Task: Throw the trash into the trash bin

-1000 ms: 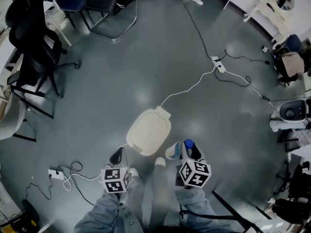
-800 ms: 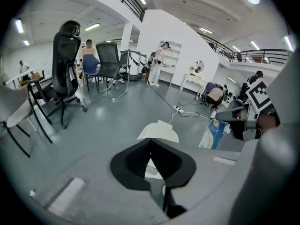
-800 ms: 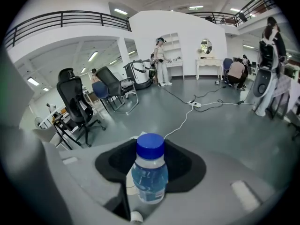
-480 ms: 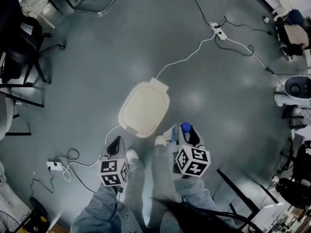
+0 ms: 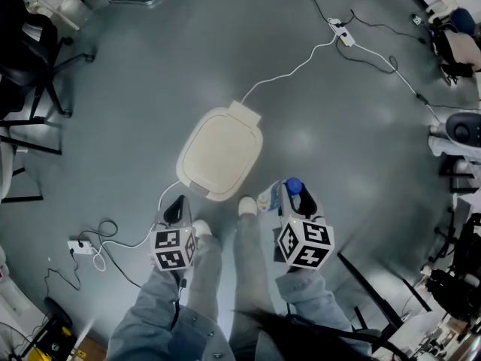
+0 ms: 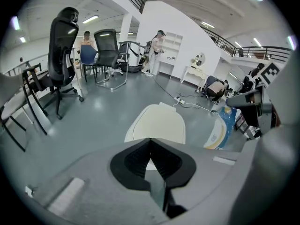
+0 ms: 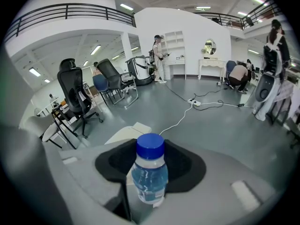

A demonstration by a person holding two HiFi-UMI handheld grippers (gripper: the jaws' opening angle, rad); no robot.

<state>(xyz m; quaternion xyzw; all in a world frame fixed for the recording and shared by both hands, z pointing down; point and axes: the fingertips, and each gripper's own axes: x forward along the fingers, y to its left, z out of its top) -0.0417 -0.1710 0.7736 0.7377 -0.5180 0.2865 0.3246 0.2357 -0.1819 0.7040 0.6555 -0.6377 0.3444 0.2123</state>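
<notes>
A: Where is the trash?
B: The blue-capped plastic water bottle (image 7: 150, 175) is clamped between the jaws of the right gripper (image 5: 290, 196), near the cream trash bin (image 5: 219, 153), whose lid is down.
A: And the left gripper (image 6: 150, 144)?
B: Its jaws are together, with nothing between them.

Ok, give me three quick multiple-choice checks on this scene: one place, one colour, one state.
1. The trash bin stands: A on a chair; B on the floor; C on a table.
2. The bottle cap is: A red; B white; C blue.
3. The right gripper is: A shut on the bottle; B open, empty; C shut, empty.
Answers: 1 B, the head view shows it on the grey floor; 2 C, blue in the right gripper view; 3 A, the bottle sits clamped between its jaws.
</notes>
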